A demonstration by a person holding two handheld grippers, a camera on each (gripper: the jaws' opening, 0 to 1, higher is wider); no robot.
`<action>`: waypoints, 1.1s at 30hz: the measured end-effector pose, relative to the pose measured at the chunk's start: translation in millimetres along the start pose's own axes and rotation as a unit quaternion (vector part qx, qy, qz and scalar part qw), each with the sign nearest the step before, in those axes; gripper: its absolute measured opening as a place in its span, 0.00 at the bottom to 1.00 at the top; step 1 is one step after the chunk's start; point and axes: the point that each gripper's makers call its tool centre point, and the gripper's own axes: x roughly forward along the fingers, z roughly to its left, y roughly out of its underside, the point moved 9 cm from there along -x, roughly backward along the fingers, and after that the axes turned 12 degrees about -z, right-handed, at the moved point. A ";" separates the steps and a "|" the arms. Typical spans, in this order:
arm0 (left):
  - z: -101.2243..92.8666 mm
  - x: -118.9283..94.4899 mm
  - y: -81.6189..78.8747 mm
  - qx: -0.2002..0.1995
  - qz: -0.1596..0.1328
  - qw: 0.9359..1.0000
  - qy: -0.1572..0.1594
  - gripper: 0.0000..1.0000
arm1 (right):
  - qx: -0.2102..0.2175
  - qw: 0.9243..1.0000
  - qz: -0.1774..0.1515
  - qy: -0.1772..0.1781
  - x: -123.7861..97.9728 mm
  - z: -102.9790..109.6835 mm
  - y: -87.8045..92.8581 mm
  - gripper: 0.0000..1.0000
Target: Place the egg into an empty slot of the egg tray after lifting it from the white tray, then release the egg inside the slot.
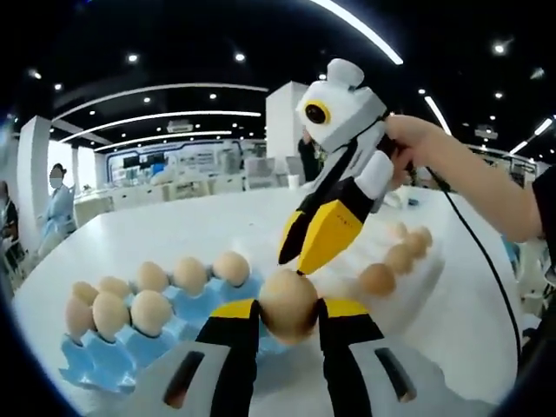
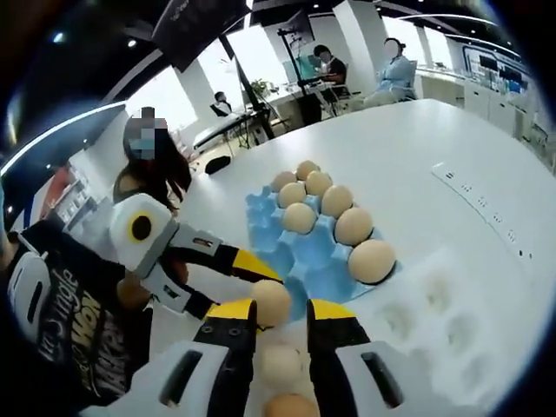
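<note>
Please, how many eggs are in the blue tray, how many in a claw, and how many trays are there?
Eggs in the blue tray: 8
Egg in the left claw: 1
Trays (blue tray, white tray): 2
Total: 11

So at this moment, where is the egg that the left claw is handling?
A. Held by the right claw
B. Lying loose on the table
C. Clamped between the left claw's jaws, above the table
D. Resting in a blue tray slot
C: the egg sits gripped in the left claw, beside the blue egg tray.
</note>
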 end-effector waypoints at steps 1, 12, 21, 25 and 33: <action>0.4 0.3 -0.2 -0.001 -0.001 1.000 -0.001 0.27 | 0.000 1.000 -0.005 0.000 -1.1 -2.6 -1.1 0.24; 6.0 1.2 -4.8 -0.006 -0.010 1.000 -0.018 0.27 | -0.006 0.995 -0.089 0.049 -31.9 12.2 9.6 0.24; 21.2 1.7 -10.0 -0.004 -0.017 0.999 -0.042 0.27 | -0.008 0.988 -0.129 0.084 -43.2 20.5 20.5 0.24; 21.9 2.9 -9.8 -0.005 -0.019 0.999 -0.047 0.27 | -0.011 0.984 -0.148 0.099 -48.9 39.8 34.1 0.24; 31.0 10.0 -9.9 -0.003 -0.024 0.998 -0.064 0.27 | -0.003 0.978 -0.186 0.094 -55.5 58.9 52.2 0.24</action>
